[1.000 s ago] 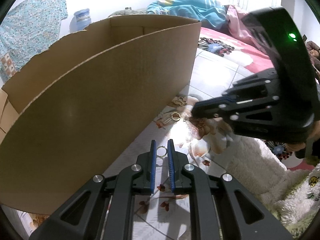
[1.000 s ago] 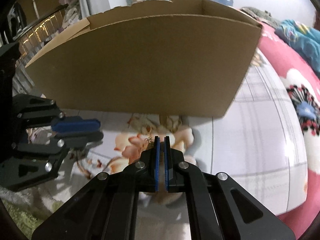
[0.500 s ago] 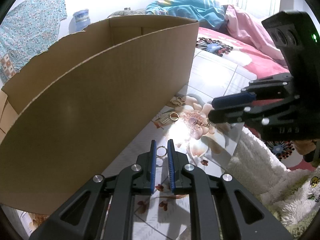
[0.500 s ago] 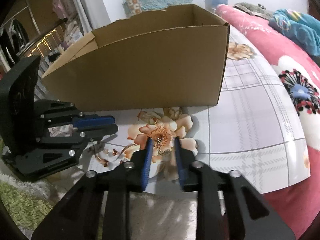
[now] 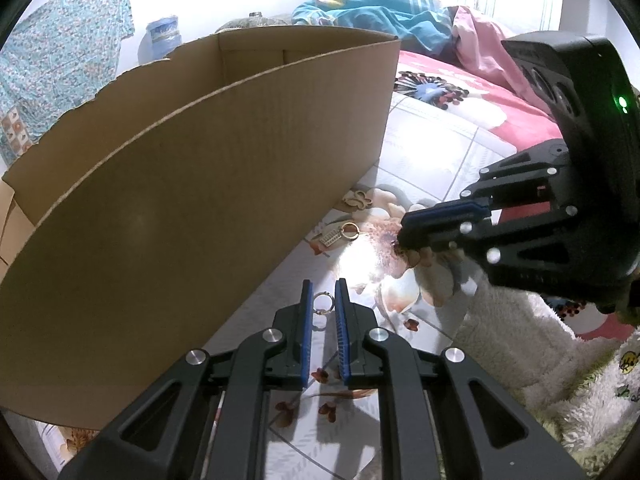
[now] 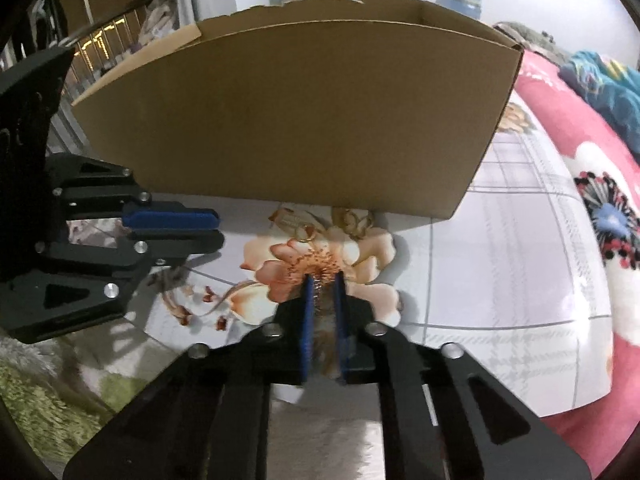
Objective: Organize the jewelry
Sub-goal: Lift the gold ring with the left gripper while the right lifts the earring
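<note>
A big open cardboard box [image 5: 192, 200] stands on a floral plastic sheet [image 6: 520, 256]. My left gripper [image 5: 323, 292] is open, its blue pads on either side of a small ring [image 5: 323, 303] lying on the sheet. It also shows in the right wrist view [image 6: 176, 228]. My right gripper [image 6: 323, 284] is open, its fingertips around a thin chain [image 6: 322, 280] on the orange flower print. It also shows in the left wrist view [image 5: 404, 232]. A gold ring with a tag [image 5: 344, 233] and a gold pendant [image 5: 359, 200] lie by the box's corner.
Fluffy white and green rug [image 5: 560, 360] lies at the sheet's near edge. A pink floral bed cover [image 6: 600, 184] and bunched blue and pink cloths [image 5: 380, 8] are to the right. A water bottle [image 5: 162, 36] stands behind the box.
My right gripper opened, pulled back, then came down again around the chain on the flower print. My left gripper stayed still around the small ring.
</note>
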### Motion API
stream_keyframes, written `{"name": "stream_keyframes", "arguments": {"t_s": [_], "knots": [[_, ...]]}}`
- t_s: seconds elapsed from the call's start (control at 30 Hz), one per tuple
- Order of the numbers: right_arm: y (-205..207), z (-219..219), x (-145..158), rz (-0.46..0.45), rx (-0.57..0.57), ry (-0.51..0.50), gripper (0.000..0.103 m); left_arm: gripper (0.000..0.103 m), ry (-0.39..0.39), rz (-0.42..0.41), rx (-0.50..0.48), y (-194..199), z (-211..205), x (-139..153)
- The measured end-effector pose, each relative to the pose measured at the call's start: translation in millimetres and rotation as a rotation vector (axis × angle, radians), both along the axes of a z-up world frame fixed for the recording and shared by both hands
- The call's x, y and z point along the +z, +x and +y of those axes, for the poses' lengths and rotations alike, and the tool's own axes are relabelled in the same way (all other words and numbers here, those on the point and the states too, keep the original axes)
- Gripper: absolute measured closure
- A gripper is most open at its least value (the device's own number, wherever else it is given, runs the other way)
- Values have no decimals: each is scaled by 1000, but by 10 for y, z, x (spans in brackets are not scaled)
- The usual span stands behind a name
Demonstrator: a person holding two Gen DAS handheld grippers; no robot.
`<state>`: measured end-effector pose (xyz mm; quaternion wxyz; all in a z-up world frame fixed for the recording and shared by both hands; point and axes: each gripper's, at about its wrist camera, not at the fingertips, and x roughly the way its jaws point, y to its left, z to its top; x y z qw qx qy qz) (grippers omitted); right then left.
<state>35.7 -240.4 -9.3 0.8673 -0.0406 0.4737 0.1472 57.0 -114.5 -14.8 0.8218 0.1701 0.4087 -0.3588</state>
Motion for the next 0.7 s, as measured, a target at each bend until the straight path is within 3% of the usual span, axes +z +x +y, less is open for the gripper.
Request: {"name": "stream_keyframes", "arguments": {"t_s": [0.1, 0.27, 0.7], "knots": [[-16, -19, 6, 2, -11, 23, 103, 93, 0, -2, 0, -1, -5, -2], [-11, -331, 60, 26, -78, 181, 103, 93, -6, -10, 3, -15, 11, 8], [-152, -777, 536, -66, -142, 424, 103, 93, -51, -63, 2, -154, 85, 263]]}}
